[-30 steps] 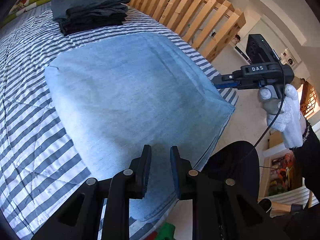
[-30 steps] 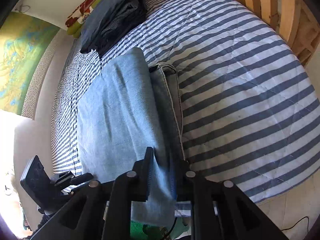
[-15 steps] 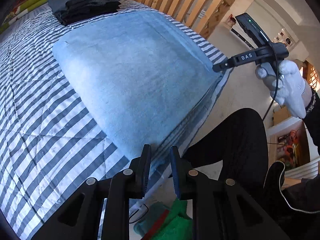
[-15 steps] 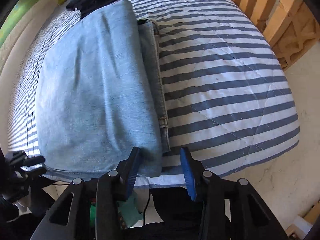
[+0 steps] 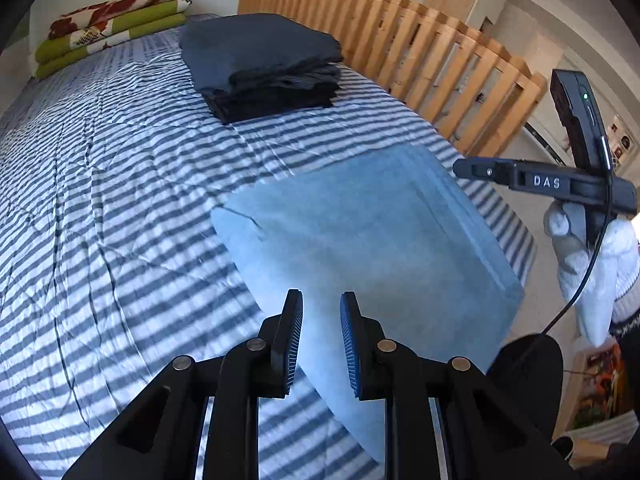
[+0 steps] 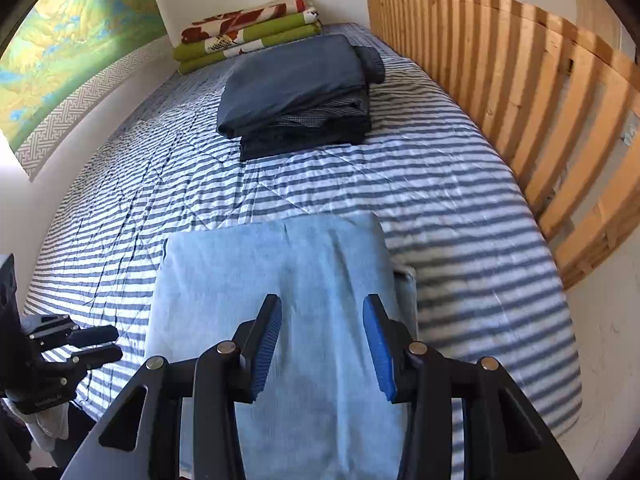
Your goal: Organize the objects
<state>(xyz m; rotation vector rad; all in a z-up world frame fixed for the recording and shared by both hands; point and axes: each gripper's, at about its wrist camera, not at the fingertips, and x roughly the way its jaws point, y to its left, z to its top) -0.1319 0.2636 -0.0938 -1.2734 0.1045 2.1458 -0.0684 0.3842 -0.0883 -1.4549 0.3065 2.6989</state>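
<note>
A folded pair of light blue jeans (image 5: 372, 240) lies on the striped bed near its foot edge; it also shows in the right wrist view (image 6: 272, 280). My left gripper (image 5: 320, 328) hovers over the near edge of the jeans, jaws a little apart and empty. My right gripper (image 6: 322, 344) is open and empty above the jeans' near end. From the left wrist view the right gripper (image 5: 472, 170) is at the jeans' right side. A stack of folded dark clothes (image 5: 264, 64) sits farther up the bed, also in the right wrist view (image 6: 300, 92).
The striped duvet (image 5: 100, 200) covers the bed. Folded green and red floral blankets (image 6: 248, 32) lie at the head. A wooden slatted rail (image 6: 540, 92) runs along the right side. A wall (image 6: 60, 80) bounds the left.
Both grippers have let go of the jeans and pulled up and back. The right gripper has opened. The jeans now lie flat and folded on the bed.
</note>
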